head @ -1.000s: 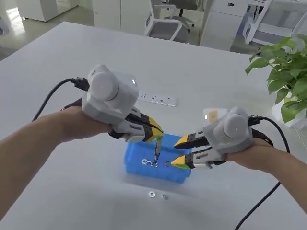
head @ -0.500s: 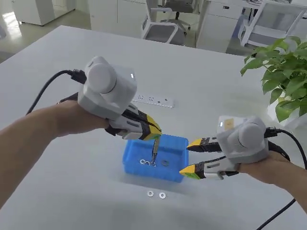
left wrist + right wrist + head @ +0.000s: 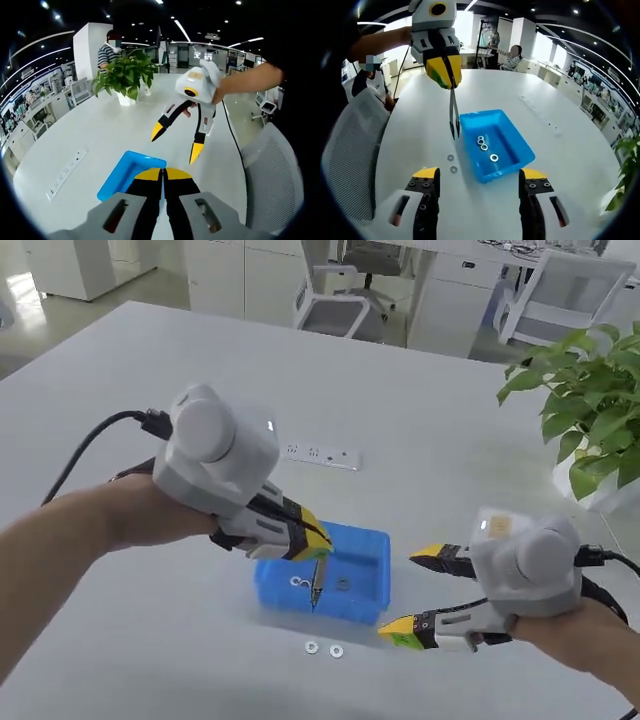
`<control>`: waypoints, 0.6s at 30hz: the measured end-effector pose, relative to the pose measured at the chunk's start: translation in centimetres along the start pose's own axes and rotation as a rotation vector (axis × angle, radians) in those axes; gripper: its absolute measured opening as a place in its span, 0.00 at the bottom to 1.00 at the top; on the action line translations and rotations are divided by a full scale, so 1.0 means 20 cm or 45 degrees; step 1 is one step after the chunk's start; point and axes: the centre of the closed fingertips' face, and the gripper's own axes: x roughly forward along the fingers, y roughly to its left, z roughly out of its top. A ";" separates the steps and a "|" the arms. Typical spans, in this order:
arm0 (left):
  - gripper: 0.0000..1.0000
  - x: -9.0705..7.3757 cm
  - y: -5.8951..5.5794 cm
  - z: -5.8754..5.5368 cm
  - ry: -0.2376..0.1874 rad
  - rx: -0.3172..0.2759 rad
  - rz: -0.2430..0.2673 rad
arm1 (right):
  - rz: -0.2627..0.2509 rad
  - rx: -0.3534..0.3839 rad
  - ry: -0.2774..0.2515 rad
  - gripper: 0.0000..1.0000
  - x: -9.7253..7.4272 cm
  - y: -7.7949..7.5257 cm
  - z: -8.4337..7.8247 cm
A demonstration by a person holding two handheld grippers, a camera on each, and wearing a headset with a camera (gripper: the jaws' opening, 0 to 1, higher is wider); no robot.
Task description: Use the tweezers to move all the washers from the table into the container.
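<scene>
My left gripper [image 3: 312,537] is shut on thin metal tweezers [image 3: 317,580] that point down over the blue container [image 3: 366,546]. In the right gripper view the tweezers [image 3: 453,114] end just beside the container's [image 3: 509,138] near-left rim, a little above the table. Three washers [image 3: 484,147] lie inside the container. Two more washers [image 3: 452,163] rest on the table beside it, also seen as washers [image 3: 324,649] in front of it in the head view. My right gripper [image 3: 404,594] is open and holds nothing, right of the container.
A white power strip [image 3: 322,454] lies on the table behind the container. A potted plant [image 3: 600,410] stands at the far right. Office chairs [image 3: 340,290] and desks sit beyond the table. People stand in the background of both gripper views.
My right gripper has drawn back to the right, away from the container. The left gripper with the tweezers has shifted slightly toward the container's front edge.
</scene>
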 end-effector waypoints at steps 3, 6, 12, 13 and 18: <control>0.05 0.01 -0.01 -0.03 -0.002 -0.005 -0.008 | -0.015 0.031 -0.011 0.71 -0.01 0.01 0.00; 0.05 0.02 -0.03 -0.05 -0.008 -0.006 -0.009 | -0.033 0.040 -0.022 0.76 -0.01 0.02 0.00; 0.05 0.02 -0.07 -0.08 -0.011 -0.016 -0.013 | -0.035 0.062 -0.017 0.87 -0.01 0.06 -0.01; 0.05 0.02 -0.07 -0.08 -0.013 -0.017 -0.014 | -0.041 0.068 -0.022 0.89 -0.01 0.07 -0.01; 0.05 0.03 -0.09 -0.10 -0.010 -0.014 -0.014 | -0.048 0.080 -0.023 1.00 -0.01 0.08 -0.01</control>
